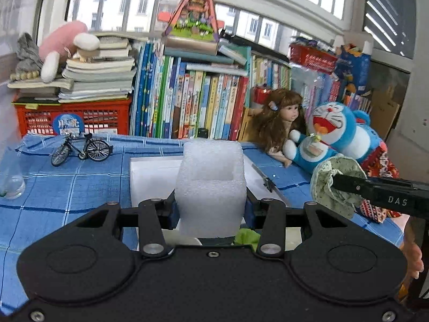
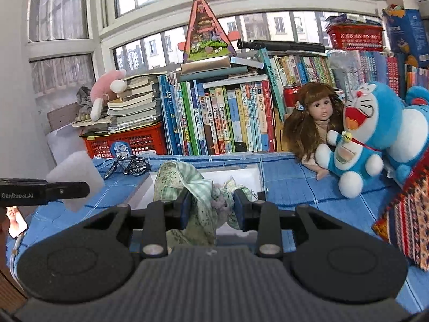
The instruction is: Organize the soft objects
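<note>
A: Report the left tool (image 1: 211,209).

B: The left tool is clamped on a white foam block (image 1: 211,185). Both pads press the block's sides. The block stands upright between them, clear of the blue checked cloth on the table (image 1: 67,187). In the right wrist view the same block (image 2: 76,177) shows at the left edge, raised above the cloth, with the left tool reaching in level from the side.

A: Report the right tool (image 2: 211,209).

B: The right tool is pinched on a bunch of green patterned fabric (image 2: 187,187). The fabric bulges above the pads and hangs below them. In the left wrist view the right tool (image 1: 333,183) enters from the right edge and points roughly level. The fabric (image 1: 337,185) is bunched at its tip, above the cloth. Part of a hand (image 1: 414,257) shows below it at the right edge.

A: What lies below the tools?

B: A white tray (image 2: 241,177) lies on the cloth directly ahead of both tools. A model bicycle (image 1: 80,147) stands far left. A doll (image 1: 281,118) and a blue cat plush (image 1: 335,134) lean near the row of books (image 1: 193,102) at the rear right.
</note>
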Demonstrator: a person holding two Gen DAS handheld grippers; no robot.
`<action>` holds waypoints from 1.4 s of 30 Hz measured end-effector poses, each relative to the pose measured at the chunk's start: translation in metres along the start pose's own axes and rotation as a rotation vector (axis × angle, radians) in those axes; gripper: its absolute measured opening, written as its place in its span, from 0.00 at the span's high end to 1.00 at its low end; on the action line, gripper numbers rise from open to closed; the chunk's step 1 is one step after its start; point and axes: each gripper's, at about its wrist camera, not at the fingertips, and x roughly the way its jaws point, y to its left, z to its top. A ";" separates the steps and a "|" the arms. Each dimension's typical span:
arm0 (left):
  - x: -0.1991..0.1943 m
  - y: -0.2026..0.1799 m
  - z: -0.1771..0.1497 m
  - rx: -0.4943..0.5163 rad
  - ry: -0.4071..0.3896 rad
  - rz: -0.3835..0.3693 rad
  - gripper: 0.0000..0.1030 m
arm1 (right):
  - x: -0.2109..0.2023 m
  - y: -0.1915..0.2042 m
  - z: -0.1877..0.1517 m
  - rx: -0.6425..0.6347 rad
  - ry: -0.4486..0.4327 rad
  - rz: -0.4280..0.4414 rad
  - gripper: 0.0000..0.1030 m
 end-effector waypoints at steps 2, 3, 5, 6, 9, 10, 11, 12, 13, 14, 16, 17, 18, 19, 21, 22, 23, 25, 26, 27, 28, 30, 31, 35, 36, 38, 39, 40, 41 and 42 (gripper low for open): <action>0.021 0.005 0.009 -0.009 0.042 -0.002 0.59 | 0.017 -0.002 0.010 0.013 0.033 0.013 0.63; 0.032 0.009 0.014 -0.021 0.067 -0.002 0.59 | 0.024 -0.002 0.014 0.017 0.050 0.017 0.63; 0.054 0.018 0.022 -0.041 0.115 -0.002 0.59 | 0.040 -0.002 0.020 0.018 0.086 0.021 0.63; 0.065 0.021 0.026 -0.052 0.139 -0.002 0.59 | 0.049 -0.001 0.023 0.009 0.105 0.021 0.62; 0.096 0.033 0.033 -0.078 0.211 -0.001 0.59 | 0.075 0.001 0.030 -0.006 0.157 0.012 0.62; 0.106 0.035 0.033 -0.086 0.233 0.002 0.59 | 0.085 0.001 0.032 -0.007 0.179 0.013 0.62; 0.116 0.038 0.033 -0.096 0.252 0.007 0.59 | 0.096 0.002 0.033 -0.007 0.207 0.014 0.62; 0.127 0.041 0.033 -0.109 0.276 0.007 0.59 | 0.104 0.001 0.033 0.001 0.228 0.013 0.62; 0.134 0.043 0.032 -0.115 0.293 0.004 0.59 | 0.114 0.001 0.032 0.006 0.252 0.016 0.62; 0.144 0.046 0.031 -0.124 0.310 0.002 0.59 | 0.122 0.001 0.031 0.008 0.274 0.020 0.62; 0.156 0.049 0.029 -0.134 0.335 0.003 0.59 | 0.140 0.001 0.027 0.006 0.323 0.016 0.62; 0.164 0.051 0.028 -0.140 0.348 0.003 0.59 | 0.148 0.001 0.025 0.006 0.344 0.009 0.62; 0.172 0.053 0.027 -0.149 0.363 0.001 0.59 | 0.155 0.001 0.023 0.008 0.359 0.003 0.61; 0.178 0.055 0.026 -0.156 0.378 -0.002 0.59 | 0.163 0.001 0.021 0.008 0.373 -0.005 0.61; 0.192 0.057 0.024 -0.171 0.406 0.002 0.59 | 0.176 0.000 0.019 0.014 0.396 -0.013 0.61; 0.198 0.057 0.023 -0.175 0.419 0.008 0.59 | 0.183 0.000 0.018 0.016 0.410 -0.016 0.61; 0.203 0.057 0.023 -0.177 0.428 0.013 0.59 | 0.189 0.000 0.018 0.016 0.421 -0.020 0.60; 0.215 0.056 0.023 -0.174 0.447 0.022 0.59 | 0.201 0.001 0.018 0.008 0.447 -0.029 0.60; 0.221 0.056 0.023 -0.175 0.456 0.026 0.59 | 0.206 0.001 0.018 0.005 0.457 -0.035 0.60; 0.226 0.056 0.023 -0.177 0.464 0.028 0.59 | 0.211 0.001 0.017 -0.002 0.469 -0.040 0.59; 0.231 0.057 0.022 -0.182 0.474 0.031 0.59 | 0.215 0.001 0.017 -0.006 0.479 -0.046 0.59; 0.240 0.057 0.021 -0.185 0.490 0.040 0.59 | 0.223 0.001 0.015 -0.007 0.496 -0.056 0.59; 0.243 0.057 0.021 -0.180 0.495 0.043 0.59 | 0.226 0.002 0.014 -0.008 0.502 -0.061 0.59; 0.254 0.055 0.019 -0.171 0.517 0.045 0.59 | 0.236 0.004 0.010 -0.017 0.522 -0.073 0.58; 0.256 0.055 0.018 -0.171 0.520 0.049 0.59 | 0.238 0.005 0.010 -0.023 0.527 -0.073 0.57; 0.257 0.055 0.018 -0.166 0.522 0.056 0.57 | 0.239 0.007 0.008 -0.035 0.530 -0.071 0.55; 0.258 0.056 0.017 -0.169 0.522 0.058 0.56 | 0.240 0.008 0.008 -0.040 0.532 -0.070 0.53; 0.258 0.056 0.017 -0.171 0.524 0.056 0.52 | 0.240 0.009 0.008 -0.044 0.533 -0.069 0.47; 0.258 0.056 0.018 -0.173 0.523 0.055 0.47 | 0.240 0.009 0.008 -0.046 0.533 -0.068 0.39; 0.257 0.056 0.018 -0.172 0.519 0.054 0.43 | 0.240 0.010 0.009 -0.045 0.530 -0.065 0.38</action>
